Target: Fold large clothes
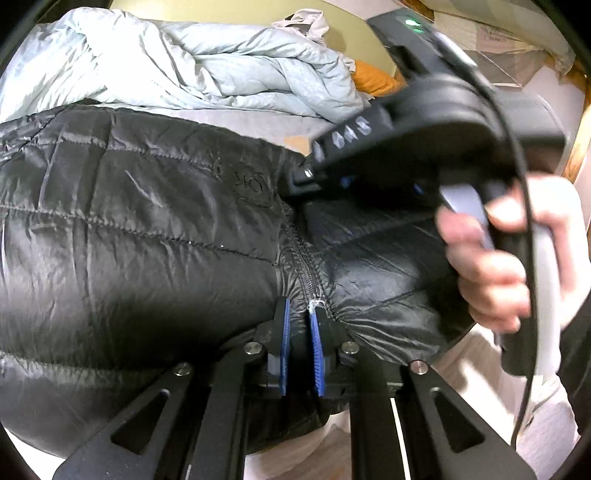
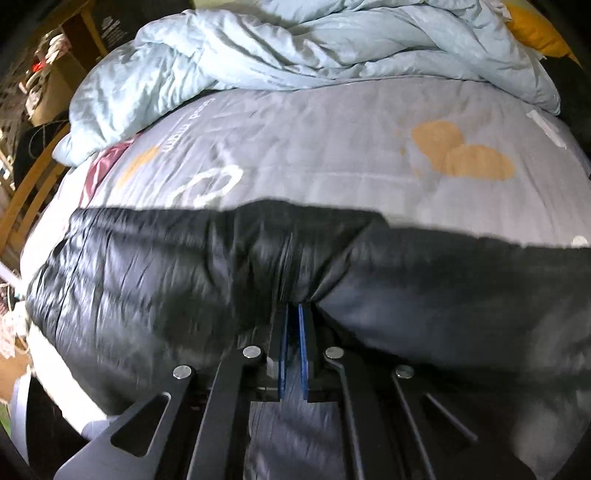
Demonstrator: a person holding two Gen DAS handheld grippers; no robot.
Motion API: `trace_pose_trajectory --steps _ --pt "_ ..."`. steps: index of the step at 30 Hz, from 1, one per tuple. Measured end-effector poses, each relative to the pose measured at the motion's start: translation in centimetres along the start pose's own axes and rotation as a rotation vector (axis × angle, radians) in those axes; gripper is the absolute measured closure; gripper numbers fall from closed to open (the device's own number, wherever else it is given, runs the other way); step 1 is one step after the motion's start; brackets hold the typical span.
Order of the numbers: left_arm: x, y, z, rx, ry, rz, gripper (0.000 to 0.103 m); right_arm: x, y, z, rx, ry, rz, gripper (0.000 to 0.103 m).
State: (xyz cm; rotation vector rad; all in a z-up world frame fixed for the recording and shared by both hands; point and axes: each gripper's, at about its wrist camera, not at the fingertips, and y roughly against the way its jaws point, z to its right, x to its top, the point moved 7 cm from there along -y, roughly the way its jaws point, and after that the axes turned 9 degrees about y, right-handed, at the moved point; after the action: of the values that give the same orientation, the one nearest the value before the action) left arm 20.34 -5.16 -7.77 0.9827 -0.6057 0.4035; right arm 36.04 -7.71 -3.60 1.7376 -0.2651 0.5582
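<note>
A black quilted puffer jacket [image 1: 129,221] lies spread on the bed, its zipper running up the middle in the left wrist view. My left gripper [image 1: 301,306] is shut on the jacket's hem right at the zipper. Farther up the zipper line, my right gripper [image 1: 299,179] reaches down onto the jacket, with a person's hand [image 1: 487,266] around its handle. In the right wrist view the right gripper [image 2: 293,306] is shut on a bunched fold of the jacket [image 2: 147,266], with the pads nearly touching. The picture there is blurred.
The jacket rests on a grey printed bedsheet [image 2: 332,147]. A crumpled light-blue duvet [image 2: 258,48] is heaped at the far side of the bed, with an orange pillow [image 2: 535,29] beside it. A wooden frame [image 2: 29,192] and cluttered shelves stand at the left.
</note>
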Motion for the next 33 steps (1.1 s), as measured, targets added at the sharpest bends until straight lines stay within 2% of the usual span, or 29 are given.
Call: trace_pose_trajectory --steps 3,11,12,16,19,22,25,27,28,30,31,33 --pt "0.0 0.1 -0.1 0.003 -0.003 0.000 0.091 1.4 -0.4 0.4 -0.009 -0.032 0.008 0.099" --pt "-0.2 0.2 -0.1 0.012 -0.006 0.000 0.091 1.6 -3.9 1.9 0.065 -0.138 -0.108 0.099" --pt "-0.2 0.2 -0.1 0.014 -0.006 -0.001 0.091 1.1 -4.3 1.9 0.066 -0.137 -0.147 0.100" --pt "-0.1 0.1 0.0 0.015 -0.010 0.000 0.091 0.3 -4.1 1.1 -0.025 -0.039 -0.120 0.100" --pt "-0.2 0.2 0.0 0.013 -0.011 0.002 0.091 0.1 -1.6 1.4 -0.018 -0.081 -0.078 0.099" --pt "-0.1 0.2 -0.1 0.012 -0.009 0.002 0.091 -1.3 3.9 1.8 0.036 -0.113 0.052 0.099" --pt "0.0 0.2 -0.1 0.017 -0.013 0.003 0.091 -4.4 10.2 2.5 -0.014 -0.076 0.195 0.096" --pt "0.0 0.1 0.0 0.022 -0.012 0.007 0.091 -7.0 13.4 3.6 -0.028 -0.107 0.264 0.085" --pt "0.0 0.1 0.0 0.025 -0.015 0.008 0.091 -8.5 14.8 4.4 -0.003 -0.161 0.297 0.079" --pt "-0.1 0.1 0.1 0.031 -0.021 0.010 0.091 -11.0 16.6 6.3 0.024 -0.292 0.349 0.050" --pt "-0.1 0.2 0.1 0.030 -0.022 0.011 0.091 -12.7 17.5 7.6 0.028 -0.381 0.397 0.043" --pt "-0.1 0.2 0.0 0.030 -0.022 0.012 0.091 -14.4 18.4 9.2 0.004 -0.469 0.457 0.026"
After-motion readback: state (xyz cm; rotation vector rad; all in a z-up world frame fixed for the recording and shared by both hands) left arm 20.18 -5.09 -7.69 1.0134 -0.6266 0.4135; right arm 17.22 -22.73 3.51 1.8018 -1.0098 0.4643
